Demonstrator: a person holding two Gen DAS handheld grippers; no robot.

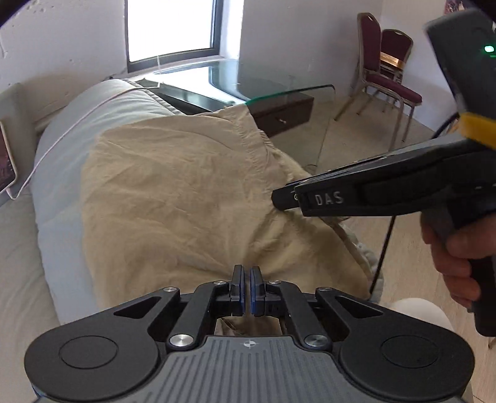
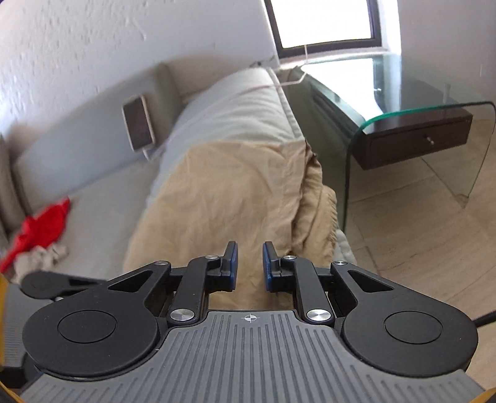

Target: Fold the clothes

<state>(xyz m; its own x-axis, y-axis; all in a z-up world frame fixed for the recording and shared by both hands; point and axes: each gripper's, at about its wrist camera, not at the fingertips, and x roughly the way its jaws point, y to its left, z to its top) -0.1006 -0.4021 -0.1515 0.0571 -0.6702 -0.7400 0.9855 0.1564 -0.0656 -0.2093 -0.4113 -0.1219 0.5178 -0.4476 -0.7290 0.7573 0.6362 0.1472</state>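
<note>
A tan garment, wrinkled and spread flat, is draped over the padded arm of a pale sofa; its far edge hangs down the outer side of the arm toward the floor.

Left wrist view: the left gripper points down at the near edge of the tan garment, its blue-padded fingers pressed together with only a thin slit between them. Tan cloth shows beneath them, but whether any fold is caught in the slit cannot be told. The right gripper, held by a hand, enters from the right and touches the garment's right edge with its tip; seen side-on here, its fingers' state cannot be read.

Right wrist view: the right gripper's fingers stand apart with a clear gap, above the tan garment and not pinching it.

Surroundings: a phone on a charging cable leans against the sofa back. A red cloth and a small beige cloth lie on the seat. A bent-glass side table with a dark drawer stands beyond the sofa arm, below a window. Two maroon chairs stand by the far wall.
</note>
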